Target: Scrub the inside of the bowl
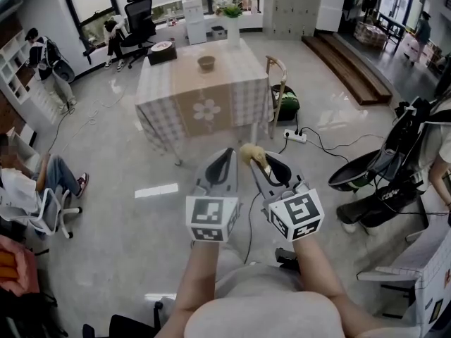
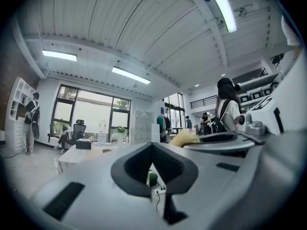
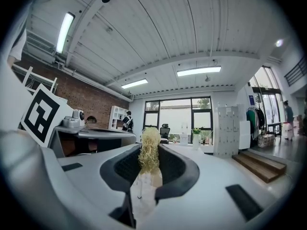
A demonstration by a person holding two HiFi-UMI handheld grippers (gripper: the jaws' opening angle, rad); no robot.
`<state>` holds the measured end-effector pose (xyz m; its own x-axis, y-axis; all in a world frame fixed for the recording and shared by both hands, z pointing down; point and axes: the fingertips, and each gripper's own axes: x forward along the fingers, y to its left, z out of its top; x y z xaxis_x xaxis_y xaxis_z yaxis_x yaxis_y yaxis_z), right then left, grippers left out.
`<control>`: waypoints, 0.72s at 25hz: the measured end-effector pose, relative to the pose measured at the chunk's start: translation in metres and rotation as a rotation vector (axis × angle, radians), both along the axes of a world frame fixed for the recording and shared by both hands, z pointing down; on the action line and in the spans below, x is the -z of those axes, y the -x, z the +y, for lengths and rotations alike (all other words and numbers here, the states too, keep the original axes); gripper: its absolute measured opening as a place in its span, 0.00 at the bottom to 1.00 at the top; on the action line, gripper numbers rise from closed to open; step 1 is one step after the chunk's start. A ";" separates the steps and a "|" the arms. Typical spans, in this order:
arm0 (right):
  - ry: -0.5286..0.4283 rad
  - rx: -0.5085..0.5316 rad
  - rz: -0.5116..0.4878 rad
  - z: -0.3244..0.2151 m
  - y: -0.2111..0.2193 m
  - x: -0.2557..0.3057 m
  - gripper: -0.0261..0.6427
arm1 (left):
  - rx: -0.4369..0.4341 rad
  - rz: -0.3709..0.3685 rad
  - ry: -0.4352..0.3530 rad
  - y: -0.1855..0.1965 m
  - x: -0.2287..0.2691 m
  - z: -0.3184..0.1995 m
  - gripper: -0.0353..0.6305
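Approach step: the bowl [image 1: 206, 63] sits on the desk [image 1: 243, 83], well ahead. Right gripper [image 1: 263, 166] jaws pinch a brush [image 1: 248, 152] (probably loofah); left gripper [image 1: 224, 162] jaws pressed together, empty. Next: reach the bowl.

A desk [image 1: 158, 90] under a checked cloth with 1 flower motif [image 1: 206, 110] stands on the grey floor [image 1: 120, 210]. At its far edge is a white vase [image 1: 232, 34] of flowers, and at its far left corner sits a black box [image 1: 161, 53]. A wooden frame [image 1: 280, 83] leans at its right side, beside a green bag [image 1: 289, 104]. A white power strip [image 1: 294, 136] lies on the floor near them, cables trailing off. Beyond the desk are a black office chair [image 1: 139, 16], grey lockers [image 1: 292, 5] and wooden steps [image 1: 349, 65]. 1 person [image 1: 46, 55] stands by white shelves [image 1: 13, 69] at left.
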<state>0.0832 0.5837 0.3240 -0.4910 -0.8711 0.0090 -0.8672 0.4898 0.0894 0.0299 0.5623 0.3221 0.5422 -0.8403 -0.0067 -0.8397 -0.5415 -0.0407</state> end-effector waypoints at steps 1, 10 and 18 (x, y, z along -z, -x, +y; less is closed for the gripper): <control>0.002 -0.004 -0.002 -0.007 0.001 0.000 0.17 | -0.003 -0.001 0.002 0.001 -0.001 -0.007 0.07; 0.012 -0.012 0.007 -0.077 0.018 0.000 0.18 | -0.019 -0.005 0.009 0.019 -0.001 -0.082 0.07; 0.015 -0.022 -0.014 -0.148 0.036 -0.006 0.18 | -0.032 -0.037 0.004 0.038 -0.005 -0.153 0.07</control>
